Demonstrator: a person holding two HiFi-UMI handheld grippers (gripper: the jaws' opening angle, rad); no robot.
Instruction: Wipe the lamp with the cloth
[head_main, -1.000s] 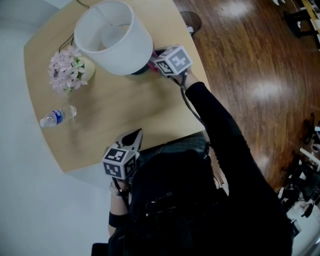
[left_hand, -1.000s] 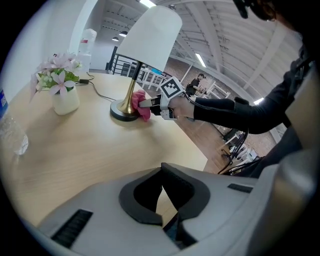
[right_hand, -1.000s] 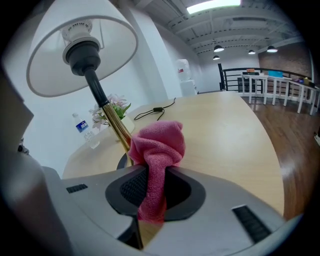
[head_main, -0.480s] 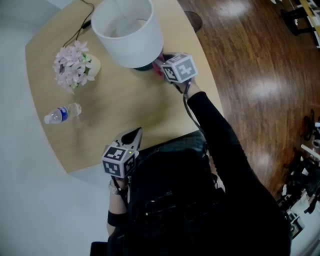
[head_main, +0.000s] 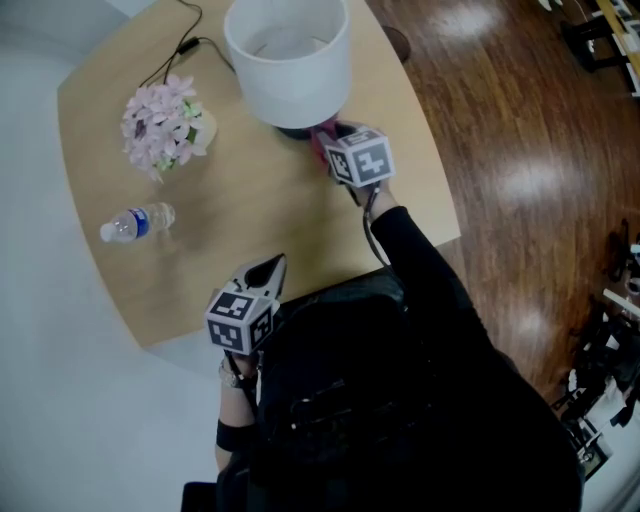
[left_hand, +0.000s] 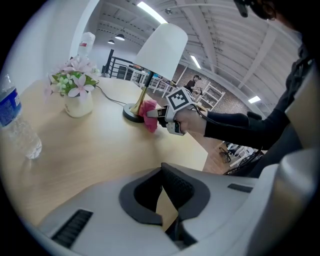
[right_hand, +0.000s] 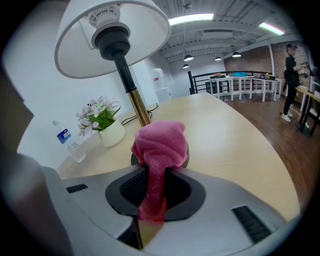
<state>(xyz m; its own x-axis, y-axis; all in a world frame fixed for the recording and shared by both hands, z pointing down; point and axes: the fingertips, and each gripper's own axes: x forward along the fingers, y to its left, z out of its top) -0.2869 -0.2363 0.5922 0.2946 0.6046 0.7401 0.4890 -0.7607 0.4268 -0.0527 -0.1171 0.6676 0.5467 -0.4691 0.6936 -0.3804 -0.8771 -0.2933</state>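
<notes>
The lamp has a white shade (head_main: 288, 55) on a brass stem (right_hand: 131, 92) and a dark round foot (left_hand: 131, 114), and it stands at the far side of the wooden table (head_main: 250, 230). My right gripper (head_main: 328, 146) is shut on a pink cloth (right_hand: 159, 150). The cloth's bunched end lies against the lamp's foot on its near right side. In the left gripper view the cloth (left_hand: 149, 111) touches the foot. My left gripper (head_main: 268, 270) hovers at the table's near edge with its jaws shut on nothing (left_hand: 167, 200).
A white vase of pink flowers (head_main: 165, 125) stands left of the lamp. A water bottle (head_main: 138, 222) lies nearer on the left. The lamp's black cord (head_main: 185, 45) runs off the far edge. Dark wooden floor (head_main: 520, 150) lies to the right of the table.
My right gripper has slid with the cloth round the lamp's foot, from its right side toward the near side. The left gripper has stayed shut by the table's near edge.
</notes>
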